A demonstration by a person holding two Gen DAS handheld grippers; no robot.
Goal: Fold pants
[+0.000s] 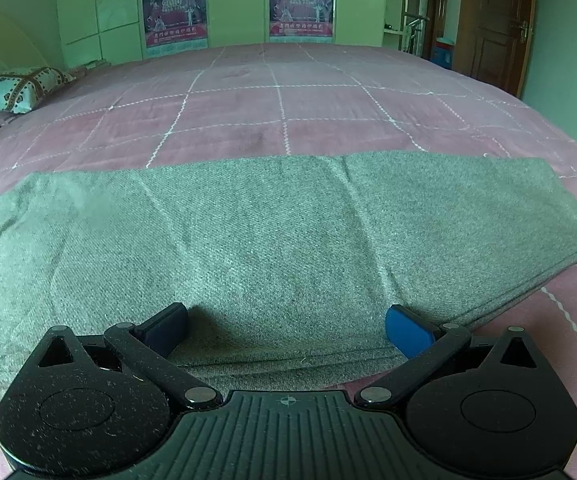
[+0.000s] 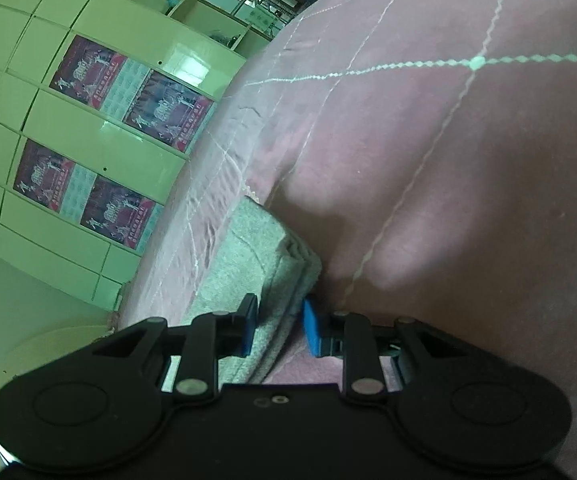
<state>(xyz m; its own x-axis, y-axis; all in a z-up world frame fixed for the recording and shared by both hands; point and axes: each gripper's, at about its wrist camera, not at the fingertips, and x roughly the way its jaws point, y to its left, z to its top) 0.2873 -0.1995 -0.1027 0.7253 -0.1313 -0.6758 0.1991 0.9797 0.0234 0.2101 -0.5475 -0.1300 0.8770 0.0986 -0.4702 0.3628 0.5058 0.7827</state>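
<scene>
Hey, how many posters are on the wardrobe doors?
2 in the left wrist view: one poster left of centre, the other poster right of it. The right wrist view shows glossy doors, perhaps mirroring them.

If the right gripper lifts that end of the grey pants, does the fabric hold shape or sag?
Probably sags: the pants lie flat with soft creases on the bedspread, so they look limp. The weave looks thick and woolly, so likely grippy rather than slippery. At the right gripper several stacked layers sit between the fingers; they may slide apart unless all are pinched.
</scene>
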